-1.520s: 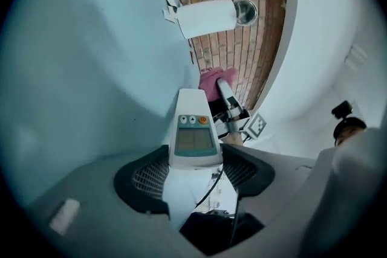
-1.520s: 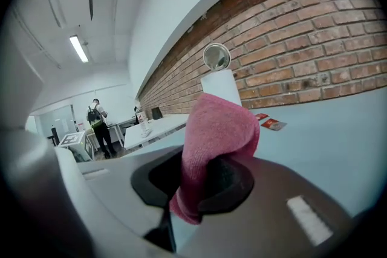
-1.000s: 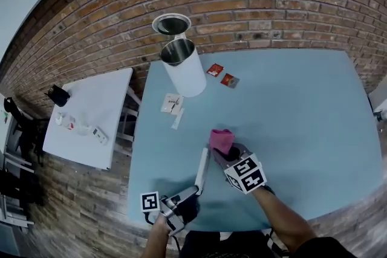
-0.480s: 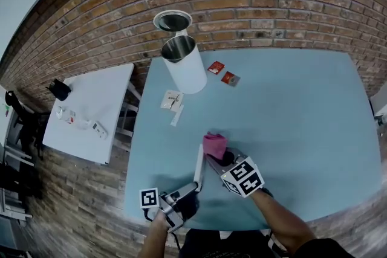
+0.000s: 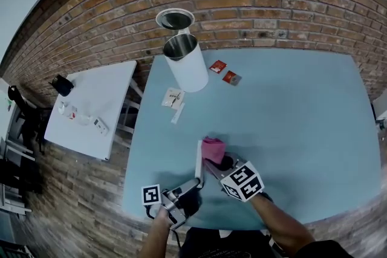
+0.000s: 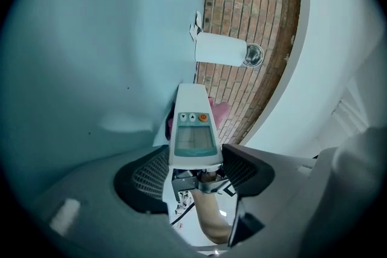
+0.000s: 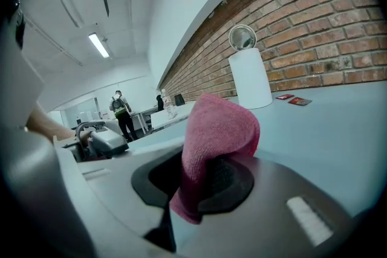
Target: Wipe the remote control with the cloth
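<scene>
Pink cloth (image 5: 213,148), clamped in R gripper (image 5: 217,161), sits just beside white remote (image 5: 198,165) gripped by L gripper (image 5: 194,183).

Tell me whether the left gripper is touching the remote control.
Touching. The left gripper view shows the remote control clamped in the left gripper, with both jaws pressing against the sides of its lower end.

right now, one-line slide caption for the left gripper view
Left gripper holding a white rectangular remote control with a grey screen, pink fabric cloth just behind it
</scene>
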